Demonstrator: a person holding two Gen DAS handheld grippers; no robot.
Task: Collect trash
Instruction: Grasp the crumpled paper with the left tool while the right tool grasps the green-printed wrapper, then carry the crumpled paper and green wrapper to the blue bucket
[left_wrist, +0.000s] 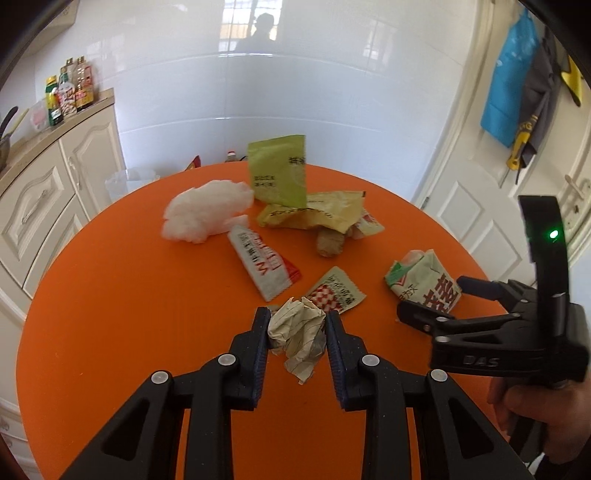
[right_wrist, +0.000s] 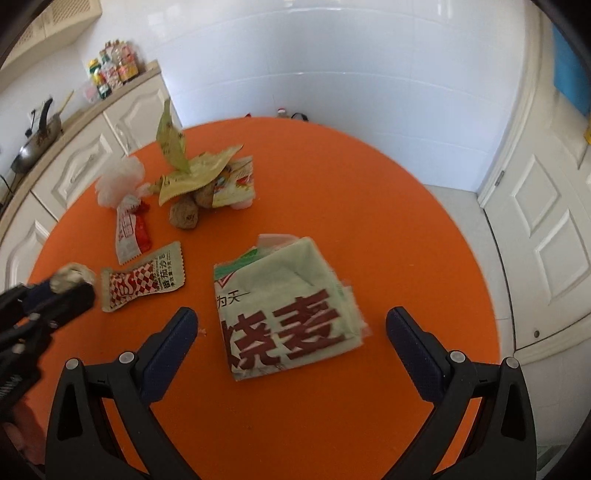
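The left gripper (left_wrist: 295, 325) has its pads pressed against both sides of a paper wad (left_wrist: 295, 332), a crumpled lined scrap lying at the near edge of the orange table (left_wrist: 110, 314). So the step in hand is, by my reading, the pick of the first bit of trash, with the grip made but the wad seemingly not lifted off the table. The right gripper (right_wrist: 291, 332) hangs with its jaws wide, one to either side of a green carton (right_wrist: 284, 310) with big red characters, flattened and lying flat; the pads do not touch it.

The rest of the trash lies beyond: a checked sachet (left_wrist: 334, 293) just past the wad, a red-and-white sachet (left_wrist: 264, 264), a white fluffy wad (left_wrist: 207, 212), a green packet (left_wrist: 279, 170) standing up against a yellow wrapper (left_wrist: 314, 214), and a brown lump (left_wrist: 330, 242) beside them.

Next, the left needs to lift the wad clear and carry it to a bin (none is plainly in view, though a pale container (left_wrist: 118, 184) stands off the far left edge of the table). The right needs to come lower and close on the carton, which is wide and flat, so an edge pinch may serve better
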